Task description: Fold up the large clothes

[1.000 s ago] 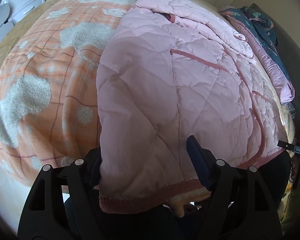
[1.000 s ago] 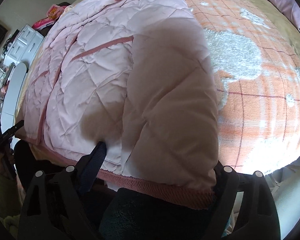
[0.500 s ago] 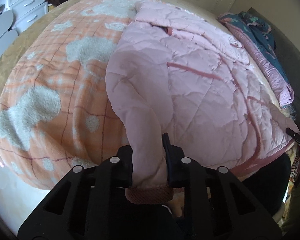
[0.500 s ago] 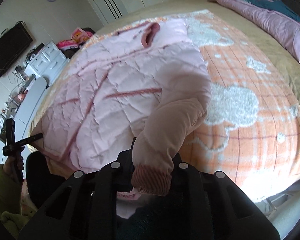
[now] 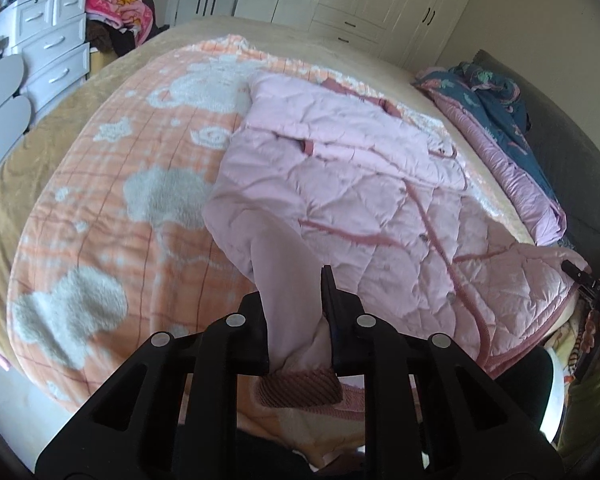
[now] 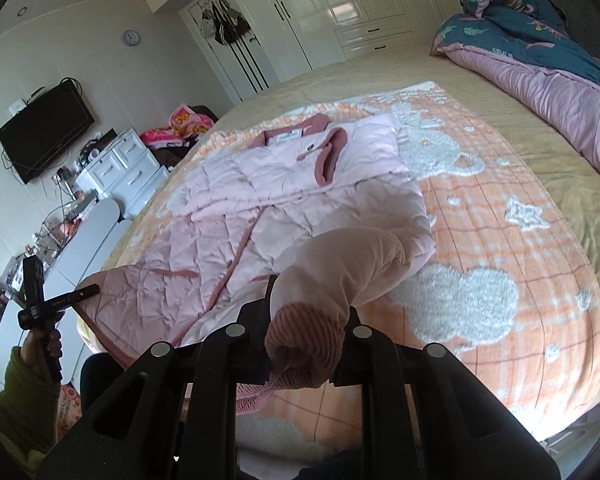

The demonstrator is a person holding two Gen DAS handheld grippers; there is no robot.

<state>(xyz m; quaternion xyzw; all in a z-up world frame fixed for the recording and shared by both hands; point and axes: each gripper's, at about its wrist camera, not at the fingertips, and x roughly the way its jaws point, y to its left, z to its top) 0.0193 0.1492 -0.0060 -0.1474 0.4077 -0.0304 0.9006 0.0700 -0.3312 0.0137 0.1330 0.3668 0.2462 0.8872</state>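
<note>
The coat (image 5: 360, 184) is matt pink quilted cloth, puffy and creased, with ribbed knit cuffs (image 6: 304, 336) in a darker pink. Under the coat, the blanket (image 5: 112, 220) is fleecy orange cloth with fuzzy white patches. Beyond the coat, the wardrobe (image 6: 340, 4) is glossy white. Both grippers are matt black plastic.

home bedroom | bed (image 6: 500, 128) | wardrobes (image 6: 340, 4) | wall TV (image 6: 44, 130)

White wardrobes (image 6: 340, 8) behind bed (image 6: 500, 128)
</note>
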